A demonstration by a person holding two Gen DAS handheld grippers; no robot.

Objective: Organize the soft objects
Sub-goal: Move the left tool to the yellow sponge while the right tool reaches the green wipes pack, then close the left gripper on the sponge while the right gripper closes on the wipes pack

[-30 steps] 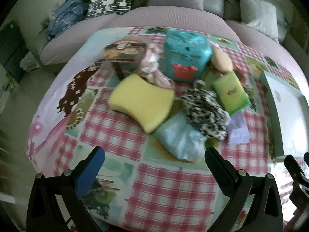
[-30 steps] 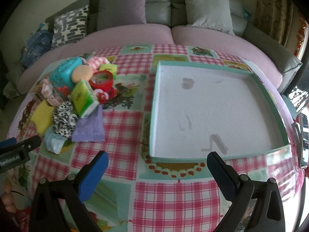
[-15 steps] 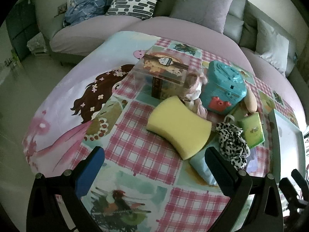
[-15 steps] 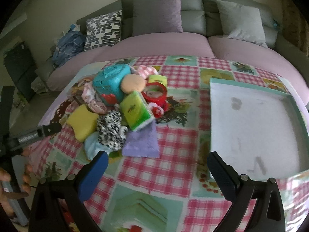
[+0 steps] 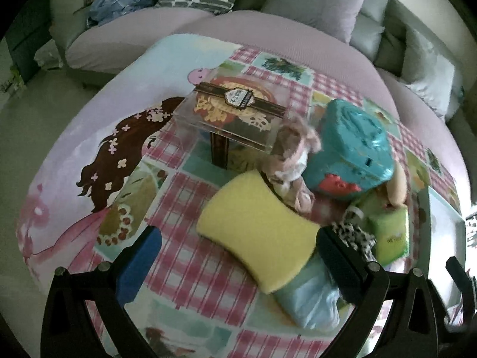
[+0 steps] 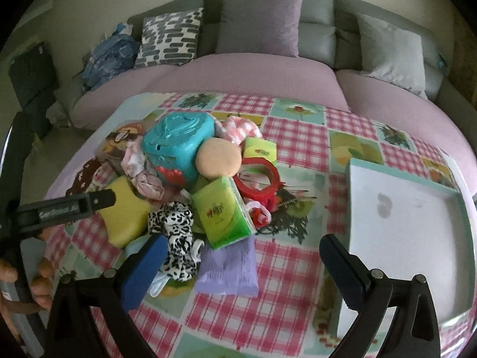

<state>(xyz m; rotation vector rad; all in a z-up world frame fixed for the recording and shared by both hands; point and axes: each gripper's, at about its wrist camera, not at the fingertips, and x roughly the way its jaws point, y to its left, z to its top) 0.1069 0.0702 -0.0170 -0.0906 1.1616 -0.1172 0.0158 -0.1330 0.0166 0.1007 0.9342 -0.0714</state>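
The left gripper (image 5: pixel 238 256) is held low over the near-left part of the bench (image 5: pixel 184 271), its fingers (image 5: pixel 140 262) spread wide apart with nothing between them; the yellow sponge (image 5: pixel 256 232) lies just ahead, its near corner close to the right-hand finger. In the right wrist view the same tool is seen from the side as a dark bar reaching in from the left over the sponge, with the person's hand (image 6: pixel 32 286) wrapped round its handle at the lower left edge. The right gripper (image 6: pixel 241 265) is held further back, level and facing the pile, and its fingers (image 6: pixel 143 268) are likewise fully apart and empty. The soft objects are heaped on the left half of the checked tablecloth (image 6: pixel 286 271): a leopard-print cloth (image 6: pixel 174 232) lies just beyond the right gripper's left finger, a lilac cloth (image 6: pixel 229 271) is spread flat beside it, and a green tissue pack (image 6: pixel 222 211) is tilted on top of the lilac cloth's far edge. A pale blue bundle (image 5: pixel 310 295) is tucked under the sponge's near end. Behind these a teal toy cube (image 6: pixel 179 146), a round peach pad (image 6: pixel 219 158), a red ring (image 6: pixel 262 179) and a pink scrunched fabric (image 6: pixel 143 170) are crowded together, touching. A shallow white tray (image 6: pixel 411 235) with a teal rim sits well apart on the right. A sofa (image 6: pixel 256 68) with cushions stands behind the bench.
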